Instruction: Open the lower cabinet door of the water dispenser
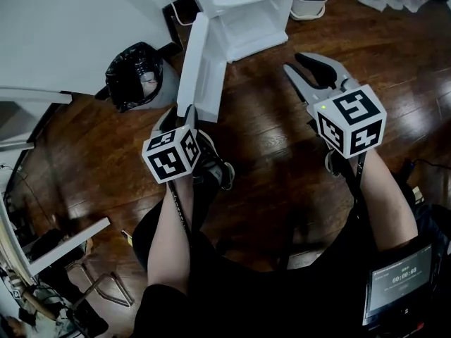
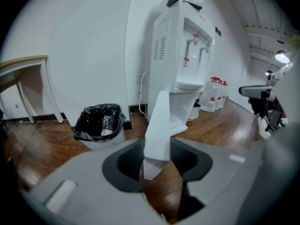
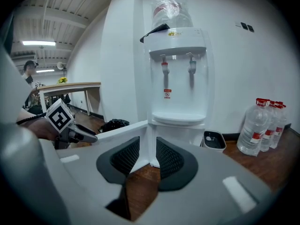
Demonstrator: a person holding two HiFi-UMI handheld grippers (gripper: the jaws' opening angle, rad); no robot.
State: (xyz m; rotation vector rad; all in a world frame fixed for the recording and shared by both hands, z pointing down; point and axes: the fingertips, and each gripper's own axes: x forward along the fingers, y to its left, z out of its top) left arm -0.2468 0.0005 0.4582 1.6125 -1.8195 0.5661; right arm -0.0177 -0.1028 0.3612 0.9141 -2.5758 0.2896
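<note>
The white water dispenser [image 1: 246, 13] stands on the wooden floor by the wall. Its lower cabinet door [image 1: 201, 69] is swung out toward me. My left gripper [image 1: 187, 113] reaches down to the door's free edge. In the left gripper view that edge [image 2: 158, 121] stands upright between the dark pads, and the left gripper [image 2: 157, 156] is shut on it. My right gripper [image 1: 313, 72] hovers to the right of the dispenser, jaws a little apart and holding nothing. In the right gripper view the dispenser [image 3: 178, 78] is some way beyond the right gripper [image 3: 149, 158].
A bin lined with a black bag [image 1: 134, 72] sits left of the door. A small grey tub [image 1: 310, 2] and several water bottles [image 3: 262, 123] stand to the dispenser's right. A white table [image 2: 23, 64] is at far left. My shoe [image 1: 215, 164] is under the left gripper.
</note>
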